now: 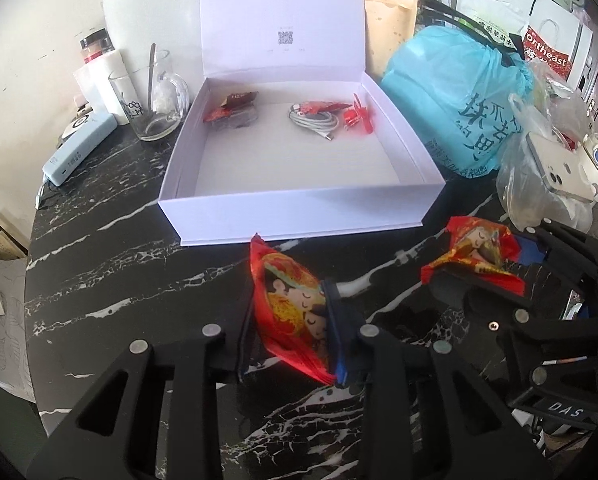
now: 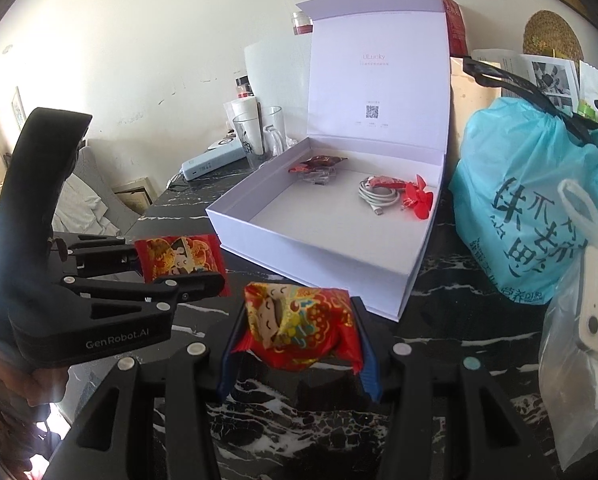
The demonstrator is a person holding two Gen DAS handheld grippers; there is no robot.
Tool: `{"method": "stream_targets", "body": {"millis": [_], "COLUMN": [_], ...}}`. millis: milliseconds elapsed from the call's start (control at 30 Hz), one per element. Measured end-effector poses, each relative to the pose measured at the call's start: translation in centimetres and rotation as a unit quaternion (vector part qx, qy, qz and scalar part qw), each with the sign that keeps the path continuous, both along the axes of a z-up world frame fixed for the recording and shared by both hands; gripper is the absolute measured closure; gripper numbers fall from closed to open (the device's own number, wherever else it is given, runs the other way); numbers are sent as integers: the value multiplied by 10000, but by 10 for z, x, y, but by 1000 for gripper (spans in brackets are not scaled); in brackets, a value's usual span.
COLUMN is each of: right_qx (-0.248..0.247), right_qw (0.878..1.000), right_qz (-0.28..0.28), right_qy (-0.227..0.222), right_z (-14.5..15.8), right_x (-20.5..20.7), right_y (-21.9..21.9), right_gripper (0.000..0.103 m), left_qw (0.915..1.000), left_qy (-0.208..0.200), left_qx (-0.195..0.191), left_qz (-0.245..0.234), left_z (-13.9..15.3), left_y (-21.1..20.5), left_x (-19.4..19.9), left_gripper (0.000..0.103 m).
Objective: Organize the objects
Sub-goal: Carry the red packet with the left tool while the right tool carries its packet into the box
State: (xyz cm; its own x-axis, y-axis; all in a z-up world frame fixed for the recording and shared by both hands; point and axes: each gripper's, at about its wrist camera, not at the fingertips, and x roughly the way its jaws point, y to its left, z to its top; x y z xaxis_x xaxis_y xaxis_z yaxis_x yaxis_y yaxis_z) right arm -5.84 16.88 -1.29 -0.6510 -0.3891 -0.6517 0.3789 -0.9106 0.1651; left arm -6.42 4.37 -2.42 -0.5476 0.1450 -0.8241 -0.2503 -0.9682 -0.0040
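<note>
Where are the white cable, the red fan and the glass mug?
white cable (image 1: 313, 122), left wrist view, on its coil.
red fan (image 2: 419, 200), right wrist view, on its blades.
glass mug (image 1: 157, 96), left wrist view, on its wall.

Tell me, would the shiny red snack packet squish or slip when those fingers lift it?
The shiny red foil snack packet would probably squish: it already looks puffy and crumpled between the right gripper's fingers. It likely weighs little, being a small pouch. Its glossy wrapper could slide, though the pinch looks firm.
</note>
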Motion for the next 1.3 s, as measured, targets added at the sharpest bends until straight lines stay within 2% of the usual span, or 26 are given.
{"method": "stream_targets", "body": {"millis": [400, 733, 1000, 1300], "right_qx": [262, 332, 358, 372], "right_qw": [9991, 9988, 9983, 9984], "right_qz": [-18, -72, -122, -231], "right_qy": [323, 357, 438, 372], "right_z": [40, 59, 68, 58], "right_x": [-24, -53, -86, -127], "right_y": [-3, -2, -5, -8], "right_gripper": [54, 54, 54, 54], "left_qw": [9993, 9990, 9989, 9991], "left_qy": [303, 423, 452, 376], "left_qx": [-168, -131, -148, -211], "left_qz": [125, 45, 62, 13], "left_z": [41, 62, 67, 57], "left_y": [-5, -2, -4, -4], "left_x": [-23, -50, -83, -122], "left_gripper": [74, 74, 74, 74]}}
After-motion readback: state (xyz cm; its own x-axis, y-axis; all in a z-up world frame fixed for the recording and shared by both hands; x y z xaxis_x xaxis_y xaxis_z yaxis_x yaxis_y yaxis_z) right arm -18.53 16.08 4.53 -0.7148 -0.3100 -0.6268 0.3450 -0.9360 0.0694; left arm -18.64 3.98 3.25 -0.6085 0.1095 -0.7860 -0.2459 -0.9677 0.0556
